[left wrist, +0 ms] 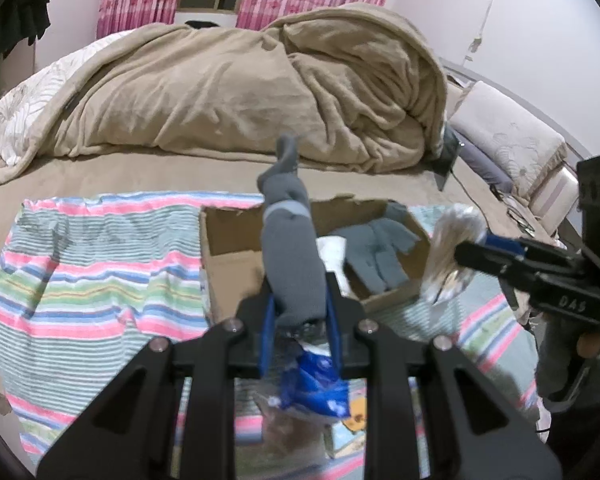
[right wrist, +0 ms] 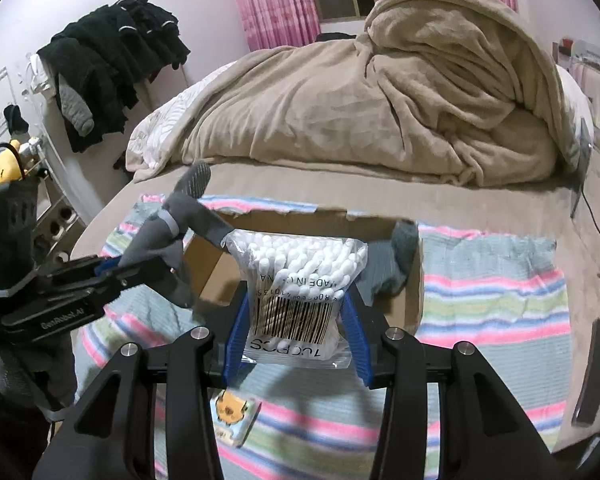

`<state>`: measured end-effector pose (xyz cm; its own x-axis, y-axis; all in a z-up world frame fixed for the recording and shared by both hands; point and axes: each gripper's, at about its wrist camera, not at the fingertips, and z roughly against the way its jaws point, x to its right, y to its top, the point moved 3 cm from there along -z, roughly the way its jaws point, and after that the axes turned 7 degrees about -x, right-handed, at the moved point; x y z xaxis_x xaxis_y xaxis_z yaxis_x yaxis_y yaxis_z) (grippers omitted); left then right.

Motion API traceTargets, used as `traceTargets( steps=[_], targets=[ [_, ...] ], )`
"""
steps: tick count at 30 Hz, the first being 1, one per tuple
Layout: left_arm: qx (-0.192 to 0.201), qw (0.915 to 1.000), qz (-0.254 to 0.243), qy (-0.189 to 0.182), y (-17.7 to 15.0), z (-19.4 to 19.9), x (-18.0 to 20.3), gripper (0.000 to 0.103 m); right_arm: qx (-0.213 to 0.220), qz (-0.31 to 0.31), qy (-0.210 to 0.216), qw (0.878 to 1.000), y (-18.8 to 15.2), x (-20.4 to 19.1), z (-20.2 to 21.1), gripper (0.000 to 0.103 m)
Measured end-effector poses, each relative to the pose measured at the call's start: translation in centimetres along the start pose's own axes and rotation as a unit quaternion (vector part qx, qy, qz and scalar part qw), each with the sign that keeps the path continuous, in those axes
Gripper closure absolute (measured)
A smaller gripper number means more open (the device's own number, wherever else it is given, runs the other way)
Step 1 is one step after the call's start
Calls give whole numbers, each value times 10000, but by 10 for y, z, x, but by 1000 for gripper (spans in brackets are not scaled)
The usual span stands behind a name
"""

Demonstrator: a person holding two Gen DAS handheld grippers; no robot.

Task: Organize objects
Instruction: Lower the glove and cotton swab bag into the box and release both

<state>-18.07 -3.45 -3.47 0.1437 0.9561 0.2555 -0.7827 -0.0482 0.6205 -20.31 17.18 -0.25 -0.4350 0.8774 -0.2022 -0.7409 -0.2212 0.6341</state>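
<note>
My left gripper (left wrist: 300, 300) is shut on a grey glove (left wrist: 290, 236) and holds it upright above the near edge of an open cardboard box (left wrist: 236, 248); both also show in the right wrist view (right wrist: 140, 268), the glove (right wrist: 172, 224) at the left. A second grey glove (left wrist: 376, 248) lies inside the box. My right gripper (right wrist: 298, 300) is shut on a clear bag of cotton swabs (right wrist: 300, 280), held over the box (right wrist: 212, 276). In the left wrist view the right gripper (left wrist: 466, 258) and bag (left wrist: 452, 252) are at the right.
The box sits on a striped towel (left wrist: 92, 280) on a bed with a bunched tan blanket (left wrist: 260, 88). A blue packet (left wrist: 316, 388) and a small card with a cartoon face (right wrist: 230, 412) lie on the towel near me. A dark phone (right wrist: 594, 372) lies at the right.
</note>
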Motion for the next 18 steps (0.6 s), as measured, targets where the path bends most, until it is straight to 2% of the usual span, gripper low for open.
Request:
traceTargets(
  steps=[6, 10, 15, 18],
  targets=[
    [-220, 9996, 157, 52, 5, -33, -15, 80, 18, -136, -12, 9999, 18, 14, -19, 57],
    [-584, 9976, 366, -71, 2, -60, -26, 80, -76, -182, -59, 9998, 25, 21, -36, 57],
    [-758, 9965, 359, -2, -3, -76, -27, 78, -361, -312, -39, 9989, 19, 29, -67, 57],
    [-889, 9957, 226, 164, -5, -83, -24, 77, -522, -391, -1, 9979, 11, 32, -84, 57]
  ],
)
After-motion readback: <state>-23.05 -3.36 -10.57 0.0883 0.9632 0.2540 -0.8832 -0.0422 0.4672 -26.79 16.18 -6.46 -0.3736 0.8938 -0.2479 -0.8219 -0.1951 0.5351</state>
